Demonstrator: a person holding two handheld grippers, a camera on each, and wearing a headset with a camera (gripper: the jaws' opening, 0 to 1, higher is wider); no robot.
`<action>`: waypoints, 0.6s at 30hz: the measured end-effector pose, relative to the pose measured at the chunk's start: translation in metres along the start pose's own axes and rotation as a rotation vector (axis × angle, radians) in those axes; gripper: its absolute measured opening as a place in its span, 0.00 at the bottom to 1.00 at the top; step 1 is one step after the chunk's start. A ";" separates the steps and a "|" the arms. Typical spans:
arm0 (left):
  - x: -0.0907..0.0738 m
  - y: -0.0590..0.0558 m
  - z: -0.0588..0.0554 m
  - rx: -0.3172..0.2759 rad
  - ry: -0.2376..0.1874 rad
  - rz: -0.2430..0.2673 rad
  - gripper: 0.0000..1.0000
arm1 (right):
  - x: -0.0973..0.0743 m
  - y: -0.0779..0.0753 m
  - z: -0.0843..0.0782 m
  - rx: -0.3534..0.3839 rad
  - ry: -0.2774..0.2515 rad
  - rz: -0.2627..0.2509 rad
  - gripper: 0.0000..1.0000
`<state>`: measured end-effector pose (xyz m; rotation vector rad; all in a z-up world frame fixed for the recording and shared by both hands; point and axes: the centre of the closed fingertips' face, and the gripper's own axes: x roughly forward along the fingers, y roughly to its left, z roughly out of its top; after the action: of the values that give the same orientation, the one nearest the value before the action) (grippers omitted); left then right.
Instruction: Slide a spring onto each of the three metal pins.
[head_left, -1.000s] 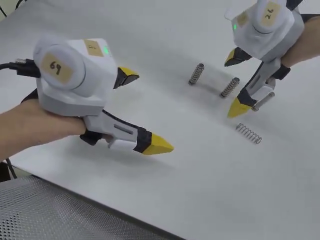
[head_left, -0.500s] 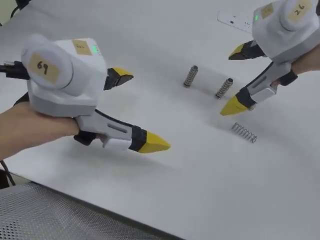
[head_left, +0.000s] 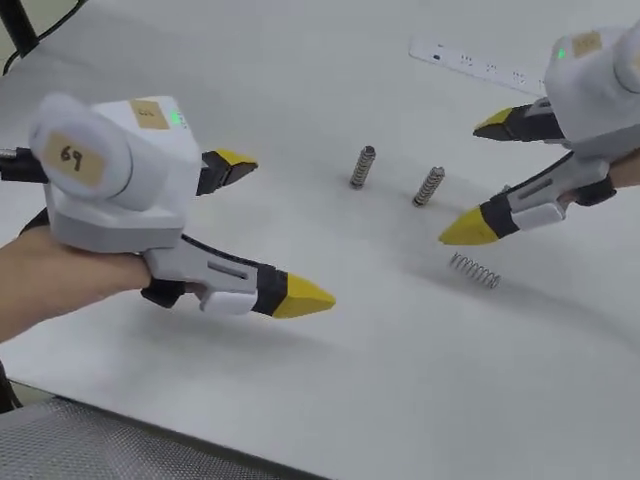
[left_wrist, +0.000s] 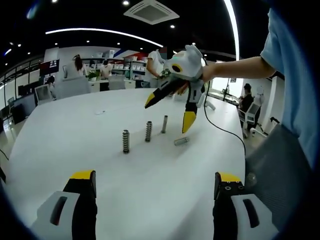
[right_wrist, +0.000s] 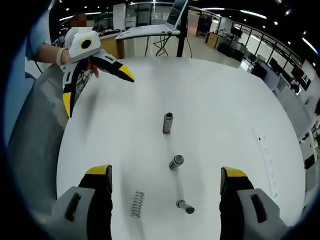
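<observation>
Left gripper (head_left: 268, 228) hung wide open and empty over the surface (head_left: 400, 380), well left of the loose spring (head_left: 473, 270). Next came the first pin (head_left: 362, 167) and the second pin (head_left: 428, 186), both upright beyond and left of the loose spring, each with a spring seated on it. The loose spring lay flat on the surface, touching nothing. Right gripper (head_left: 478, 178) hovered just above the loose spring with its jaws spread, holding nothing.

By my reading the task was about two-thirds done. Two pins were loaded, and one spring was left to pick up and slide on.

In the head view the right gripper stood in front of the spot where the last target should be. The left gripper view supplied it: the third pin (left_wrist: 164, 124) was bare and upright, just beyond the loose spring and in line with the other two. The right gripper view looked down the row from above. It set the third pin just beside the loose spring, between that gripper's own jaws, with the left gripper far beyond the loose spring.
</observation>
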<state>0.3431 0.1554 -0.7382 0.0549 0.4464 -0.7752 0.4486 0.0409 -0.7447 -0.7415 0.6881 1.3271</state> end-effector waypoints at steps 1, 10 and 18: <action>0.000 0.000 0.001 0.001 -0.001 0.000 0.95 | -0.002 0.001 0.000 0.004 -0.008 -0.004 0.87; 0.001 0.003 0.004 0.017 0.001 -0.014 0.95 | -0.023 0.009 -0.017 0.113 -0.071 -0.076 0.85; 0.004 0.001 0.006 0.045 0.014 -0.038 0.95 | -0.045 0.014 -0.037 0.201 -0.116 -0.154 0.85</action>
<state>0.3487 0.1518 -0.7348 0.0943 0.4445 -0.8222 0.4287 -0.0140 -0.7315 -0.5400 0.6468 1.1322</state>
